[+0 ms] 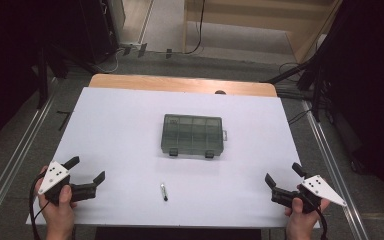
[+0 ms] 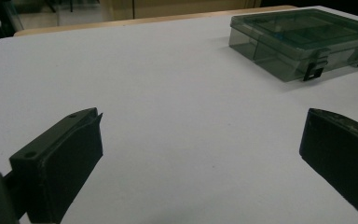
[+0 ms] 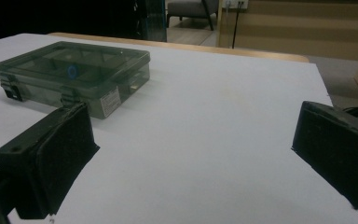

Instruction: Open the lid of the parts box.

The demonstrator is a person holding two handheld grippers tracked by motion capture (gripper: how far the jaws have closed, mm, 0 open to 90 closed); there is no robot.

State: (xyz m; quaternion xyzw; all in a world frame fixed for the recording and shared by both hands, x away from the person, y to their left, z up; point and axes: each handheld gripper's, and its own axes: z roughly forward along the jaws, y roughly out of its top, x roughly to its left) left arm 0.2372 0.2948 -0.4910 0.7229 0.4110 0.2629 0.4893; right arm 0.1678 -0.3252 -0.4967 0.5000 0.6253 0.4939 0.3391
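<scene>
A closed, smoke-tinted plastic organizer box [image 1: 192, 135] is seen lying flat near the middle of the white table [image 1: 120, 125], with two dark latches on the side that faces the person. A small dark, pen-like object [image 1: 164, 191] is placed nearer to the person, well apart from the box; what it is cannot be told. The left gripper [image 1: 86, 169] is held at the near left corner and the right gripper [image 1: 283, 174] at the near right corner; the jaws of both are spread wide and nothing is held between them. The box is judged to be light, stiff and rather slippery, because its walls are smooth hard plastic. It is probably best taken by its two short ends, or steadied with one gripper while a latch is lifted by the other. The lid could be cracked if it is squeezed hard.
</scene>
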